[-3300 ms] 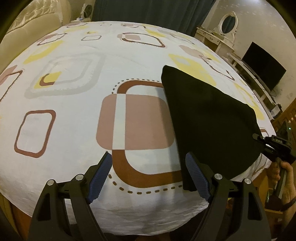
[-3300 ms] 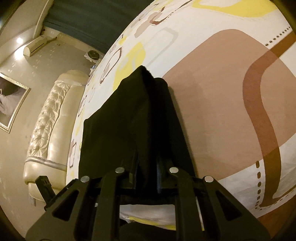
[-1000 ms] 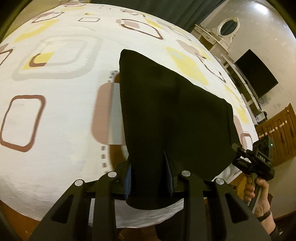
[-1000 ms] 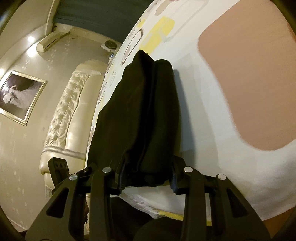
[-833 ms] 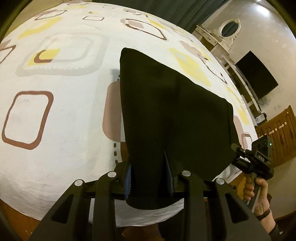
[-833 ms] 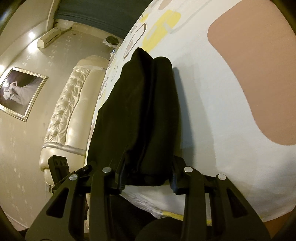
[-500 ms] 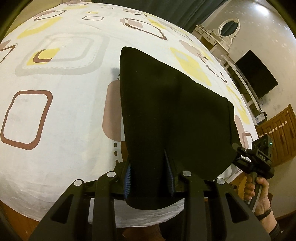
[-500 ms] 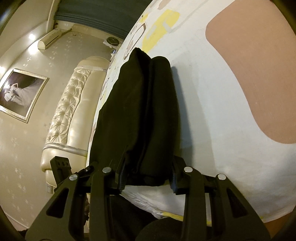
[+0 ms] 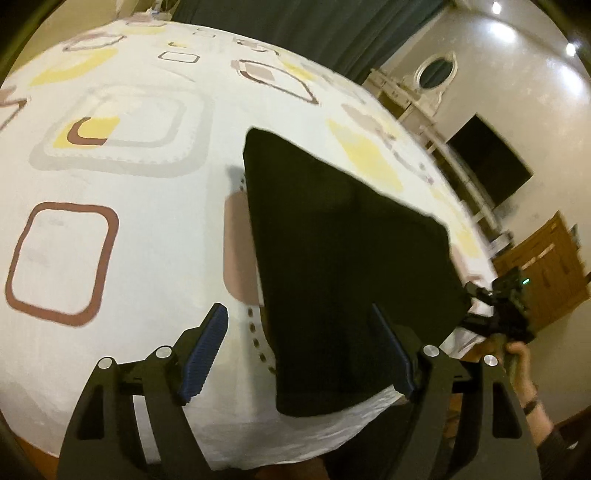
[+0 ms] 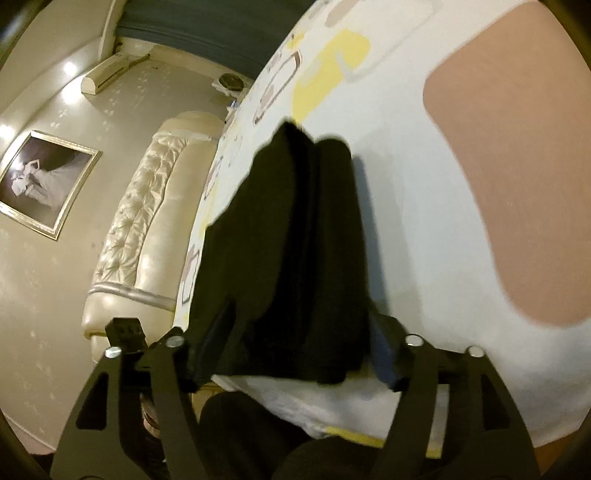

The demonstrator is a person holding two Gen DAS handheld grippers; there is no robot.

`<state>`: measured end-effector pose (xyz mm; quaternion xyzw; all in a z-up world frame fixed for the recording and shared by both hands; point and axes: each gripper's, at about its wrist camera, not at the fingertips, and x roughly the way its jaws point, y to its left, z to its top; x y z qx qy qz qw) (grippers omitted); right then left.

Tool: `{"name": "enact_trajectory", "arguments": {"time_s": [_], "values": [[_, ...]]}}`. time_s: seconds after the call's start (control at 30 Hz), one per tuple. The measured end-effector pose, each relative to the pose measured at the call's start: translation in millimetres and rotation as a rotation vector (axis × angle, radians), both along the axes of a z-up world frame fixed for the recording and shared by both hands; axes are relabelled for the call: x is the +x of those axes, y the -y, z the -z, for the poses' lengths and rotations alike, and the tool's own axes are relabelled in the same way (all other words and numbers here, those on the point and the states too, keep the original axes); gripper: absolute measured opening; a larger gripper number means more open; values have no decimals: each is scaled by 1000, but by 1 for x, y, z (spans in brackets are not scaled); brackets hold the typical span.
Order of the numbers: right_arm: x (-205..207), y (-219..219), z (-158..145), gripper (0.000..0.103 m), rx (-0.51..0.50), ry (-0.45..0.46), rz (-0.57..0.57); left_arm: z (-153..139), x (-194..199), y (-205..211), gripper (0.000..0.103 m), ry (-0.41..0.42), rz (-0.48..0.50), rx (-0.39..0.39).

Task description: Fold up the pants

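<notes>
Folded pants (image 9: 343,266) on patterned bedsheet (image 9: 122,206)

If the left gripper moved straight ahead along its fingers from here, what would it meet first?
Most likely the folded black pants, whose near edge lies between the open left gripper fingers, on the bedsheet; depth is uncertain.

Warm, dim indoor light came from small round ceiling spotlights (image 9: 499,27). Fisheye distortion bent both views, and dark vignettes ringed them. The folded black cloth pants (image 10: 295,258) looked motion-blurred, perhaps underexposed, without visible detail.
</notes>
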<state>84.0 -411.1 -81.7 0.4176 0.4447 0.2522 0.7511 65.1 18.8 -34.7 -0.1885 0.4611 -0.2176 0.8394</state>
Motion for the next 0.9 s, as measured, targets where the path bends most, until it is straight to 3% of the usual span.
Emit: {"name": "enact_trajectory", "arguments": {"time_s": [0.2, 0.4, 0.43, 0.5, 0.6, 0.7, 0.9], "values": [[33, 5, 8, 72, 48, -9, 25, 23, 39, -7, 79, -72, -16, -68], [58, -9, 9, 71, -21, -4, -52, 35, 62, 13, 78, -98, 39, -108], [61, -12, 9, 63, -34, -2, -65, 36, 65, 16, 75, -90, 39, -89], [63, -17, 11, 45, -72, -10, -85, 37, 67, 22, 50, -84, 62, -65], [63, -17, 15, 35, -41, -12, -87, 34, 68, 24, 35, -71, 71, -51], [60, -19, 12, 31, -43, 6, -73, 26, 65, 24, 29, -50, 82, -17], [60, -32, 1, 29, -32, 35, -77, 13, 65, 10, 26, -34, 40, 14]]}}
